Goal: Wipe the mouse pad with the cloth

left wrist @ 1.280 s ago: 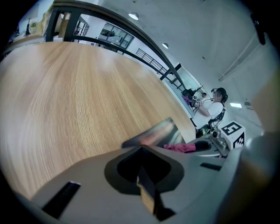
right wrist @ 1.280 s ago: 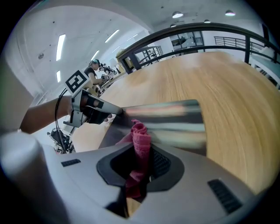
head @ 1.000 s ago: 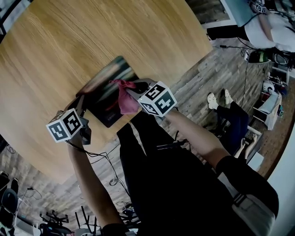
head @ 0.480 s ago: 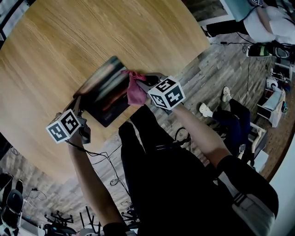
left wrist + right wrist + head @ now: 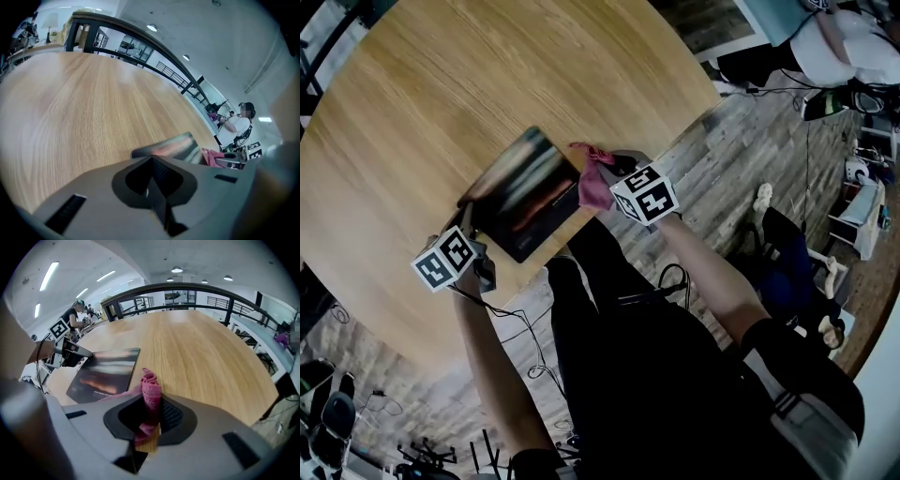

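Note:
A dark mouse pad [image 5: 525, 192] with blurred colour streaks lies on the round wooden table [image 5: 441, 94] near its front edge. My left gripper [image 5: 467, 221] is at the pad's left corner, jaws shut on that corner; the right gripper view shows the left gripper [image 5: 86, 352] pinching it. My right gripper [image 5: 602, 171] is shut on a pink cloth [image 5: 593, 180], which hangs at the pad's right edge. In the right gripper view the cloth [image 5: 150, 383] stands bunched between the jaws, with the pad [image 5: 105, 373] just left of it. The left gripper view shows the pad [image 5: 171, 145] ahead.
The table's edge runs just behind both grippers, with plank floor [image 5: 731, 150] and cables [image 5: 520, 328] below it. A seated person [image 5: 844, 47] is at the upper right. A dark railing [image 5: 187, 289] rings the table's far side.
The right gripper has slid the cloth rightward across the pad, from over its right half to its right edge. The left gripper has stayed on the pad's left corner.

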`<state>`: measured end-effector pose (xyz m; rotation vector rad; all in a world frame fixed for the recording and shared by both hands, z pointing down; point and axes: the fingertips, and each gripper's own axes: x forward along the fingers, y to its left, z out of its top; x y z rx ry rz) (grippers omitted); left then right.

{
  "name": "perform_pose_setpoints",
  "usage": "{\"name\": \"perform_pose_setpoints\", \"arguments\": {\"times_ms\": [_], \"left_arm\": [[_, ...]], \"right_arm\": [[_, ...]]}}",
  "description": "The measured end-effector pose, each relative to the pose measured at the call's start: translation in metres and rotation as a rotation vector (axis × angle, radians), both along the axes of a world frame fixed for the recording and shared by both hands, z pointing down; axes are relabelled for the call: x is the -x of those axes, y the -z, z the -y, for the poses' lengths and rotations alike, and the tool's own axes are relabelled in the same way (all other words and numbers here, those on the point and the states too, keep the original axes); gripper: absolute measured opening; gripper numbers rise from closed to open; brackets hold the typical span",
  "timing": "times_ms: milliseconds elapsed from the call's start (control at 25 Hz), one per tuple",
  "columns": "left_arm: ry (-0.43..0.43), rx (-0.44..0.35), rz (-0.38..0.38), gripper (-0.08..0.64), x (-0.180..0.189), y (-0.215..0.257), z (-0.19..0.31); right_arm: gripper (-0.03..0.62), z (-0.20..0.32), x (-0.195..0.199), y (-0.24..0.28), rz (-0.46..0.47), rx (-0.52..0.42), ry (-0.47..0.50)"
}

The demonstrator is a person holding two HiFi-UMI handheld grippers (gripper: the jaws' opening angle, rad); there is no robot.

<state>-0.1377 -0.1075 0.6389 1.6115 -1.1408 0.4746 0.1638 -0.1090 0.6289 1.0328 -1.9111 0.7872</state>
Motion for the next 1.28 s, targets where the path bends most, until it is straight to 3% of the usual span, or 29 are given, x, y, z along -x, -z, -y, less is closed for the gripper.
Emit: {"name": "perform_pose_setpoints", "arguments": {"times_ms": [240,360,480,680,880,1280], "left_arm": [[0.061,-0.014,0.006,0.023,0.000,-0.003,0.002],[0.109,0.005,-0.049,0.023,0.001,-0.002,-0.005],[0.147,-0.041,-0.056,0.023,0.006,0.014,-0.011],[0.254,-0.239,-0.040,0.023,0.014,0.077,-0.009],[0.304,-0.467,0.082,0.024,0.019,0.158,-0.019],[0.380,-0.802,0.277,0.025,0.032,0.299,-0.080]], "right_arm": [[0.063,0.011,-0.004,0.023,-0.006,-0.073,-0.028],[0.063,0.017,0.005,0.045,0.033,-0.121,-0.041],[0.064,0.025,0.018,0.074,0.091,-0.186,-0.050],[0.064,0.036,0.043,0.123,0.210,-0.280,-0.043],[0.064,0.040,0.069,0.178,0.313,-0.379,-0.031],[0.064,0.017,0.128,0.280,0.492,-0.530,0.059]]}}
